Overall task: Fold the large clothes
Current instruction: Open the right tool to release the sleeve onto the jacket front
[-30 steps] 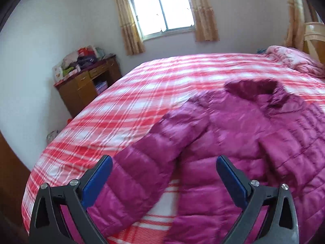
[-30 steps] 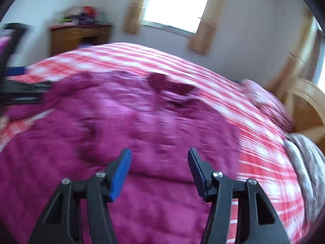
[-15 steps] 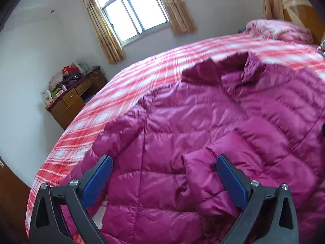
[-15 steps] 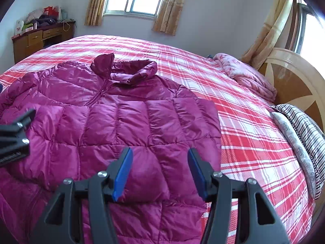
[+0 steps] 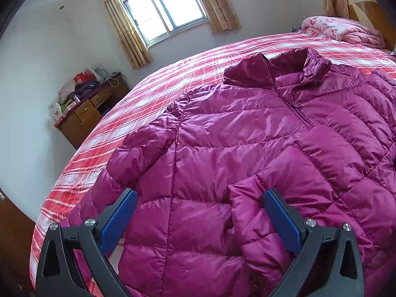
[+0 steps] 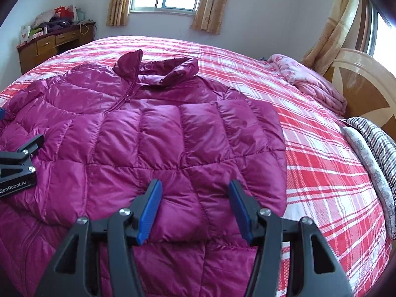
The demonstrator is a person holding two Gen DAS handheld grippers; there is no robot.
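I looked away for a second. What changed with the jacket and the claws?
The purple down jacket's left sleeve, stretched out a second ago, now lies tucked along the body. Both claws, left and right, stayed open, holding nothing. The right sleeve stayed folded across the front.

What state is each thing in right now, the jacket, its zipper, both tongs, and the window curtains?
Puffer jacket: spread front-up on the bed, one sleeve folded across the chest.
Zipper: closed up to near the collar.
Left tongs: open, holding nothing.
Right tongs: open, holding nothing.
Curtains: drawn aside, window uncovered.
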